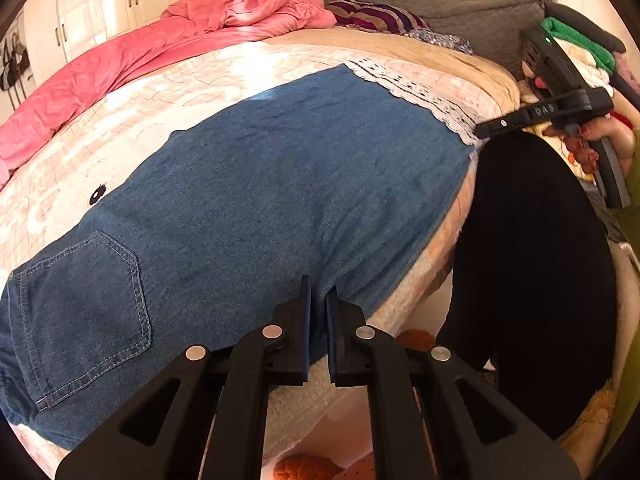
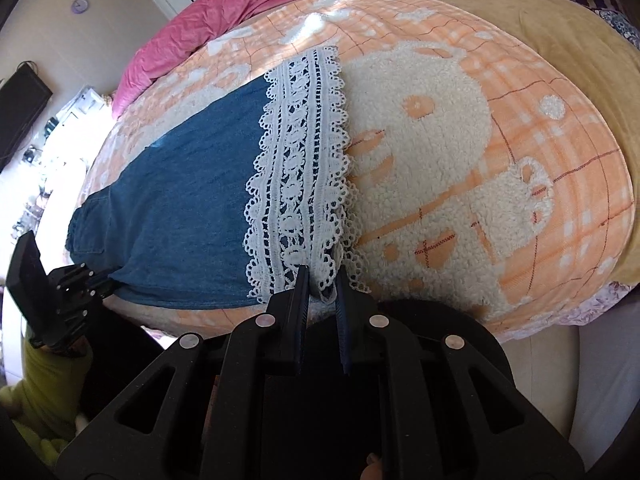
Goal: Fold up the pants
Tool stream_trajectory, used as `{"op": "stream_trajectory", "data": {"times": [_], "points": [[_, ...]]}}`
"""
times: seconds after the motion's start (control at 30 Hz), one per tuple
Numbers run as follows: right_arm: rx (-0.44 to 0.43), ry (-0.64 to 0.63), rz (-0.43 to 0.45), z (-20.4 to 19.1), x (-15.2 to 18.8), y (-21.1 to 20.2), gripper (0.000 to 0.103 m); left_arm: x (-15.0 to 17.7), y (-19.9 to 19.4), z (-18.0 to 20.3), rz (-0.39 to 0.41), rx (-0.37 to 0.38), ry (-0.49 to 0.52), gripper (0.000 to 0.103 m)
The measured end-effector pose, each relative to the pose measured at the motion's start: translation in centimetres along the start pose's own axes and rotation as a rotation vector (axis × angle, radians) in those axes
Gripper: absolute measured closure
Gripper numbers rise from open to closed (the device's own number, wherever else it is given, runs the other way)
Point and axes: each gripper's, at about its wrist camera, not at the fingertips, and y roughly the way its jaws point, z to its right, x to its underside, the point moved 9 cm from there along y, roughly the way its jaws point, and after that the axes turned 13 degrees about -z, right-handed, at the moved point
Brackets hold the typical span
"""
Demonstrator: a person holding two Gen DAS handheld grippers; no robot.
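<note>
Blue denim pants [image 1: 260, 184] [image 2: 180, 200] lie flat across the bed, folded leg on leg, with a back pocket [image 1: 88, 304] at the waist end and a white lace hem [image 1: 408, 88] [image 2: 296, 168] at the other end. My left gripper [image 1: 319, 288] [image 2: 108, 278] is shut on the near denim edge, close to the seat. My right gripper [image 2: 322, 274] [image 1: 482, 130] is shut on the near corner of the lace hem, with a hand around its handle in the left wrist view.
An orange and white fleece blanket [image 1: 160, 92] [image 2: 440, 160] covers the bed under the pants. A pink duvet [image 1: 120, 52] [image 2: 240, 4] is bunched along the far side. A person's black-clad leg [image 1: 532, 260] stands against the near edge. Piled clothes [image 1: 580, 52] lie at the right.
</note>
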Motion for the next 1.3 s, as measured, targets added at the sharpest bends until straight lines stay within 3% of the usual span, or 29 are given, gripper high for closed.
{"op": "stream_trajectory", "data": {"times": [0.13, 0.23, 0.3, 0.37, 0.53, 0.63, 0.77, 0.83, 0.97, 1.03, 1.07, 1.1, 1.17, 1.3], "points": [[0.013, -0.002, -0.015, 0.1, 0.0, 0.3, 0.095, 0.2, -0.2, 0.2, 0.005, 0.007, 0.005, 0.097], [0.007, 0.002, -0.024, 0.1, 0.1, 0.2, 0.089, 0.5, 0.6, 1.0, -0.026, 0.028, 0.038, 0.083], [0.031, -0.001, -0.017, 0.1, 0.2, -0.4, 0.064, 0.5, 0.2, 1.9, -0.016, 0.037, 0.075, 0.082], [0.04, 0.011, 0.019, 0.5, -0.1, -1.5, 0.06, 0.4, -0.4, 2.6, 0.01, 0.056, 0.102, 0.081], [-0.019, 0.011, 0.076, 0.6, -2.4, -2.6, 0.06, -0.1, -1.9, 3.0, 0.075, 0.065, 0.101, 0.079], [-0.052, -0.001, 0.075, 0.3, -4.9, -1.7, 0.06, -1.1, -1.8, 2.6, 0.087, 0.024, 0.074, 0.068], [-0.067, -0.003, 0.081, 0.6, -8.2, -0.2, 0.06, -1.5, -0.4, 2.6, 0.066, 0.049, 0.063, 0.067], [-0.102, 0.012, 0.041, 0.9, -9.2, 1.4, 0.06, -1.1, 0.6, 2.8, 0.032, 0.052, 0.08, 0.067], [-0.19, -0.013, 0.016, -0.5, -9.1, 1.8, 0.061, -0.3, 1.3, 3.9, -0.007, 0.048, 0.144, 0.077], [-0.187, -0.014, 0.005, -0.6, -8.9, 2.1, 0.069, -0.1, 1.3, 4.3, -0.011, 0.052, 0.16, 0.078], [-0.194, -0.007, -0.005, -0.5, -8.7, 2.2, 0.08, 0.0, 1.3, 4.3, -0.011, 0.055, 0.161, 0.081], [-0.215, -0.005, -0.007, -0.6, -8.6, 2.2, 0.087, 0.0, 1.3, 4.4, -0.011, 0.063, 0.162, 0.09], [-0.252, -0.02, 0.007, -0.9, -8.3, 1.7, 0.089, 0.2, 1.2, 5.0, -0.012, 0.104, 0.182, 0.103], [-0.203, -0.049, 0.031, -0.9, -7.6, 0.7, 0.091, 0.8, 1.9, 5.8, -0.04, 0.076, 0.234, 0.103]]}}
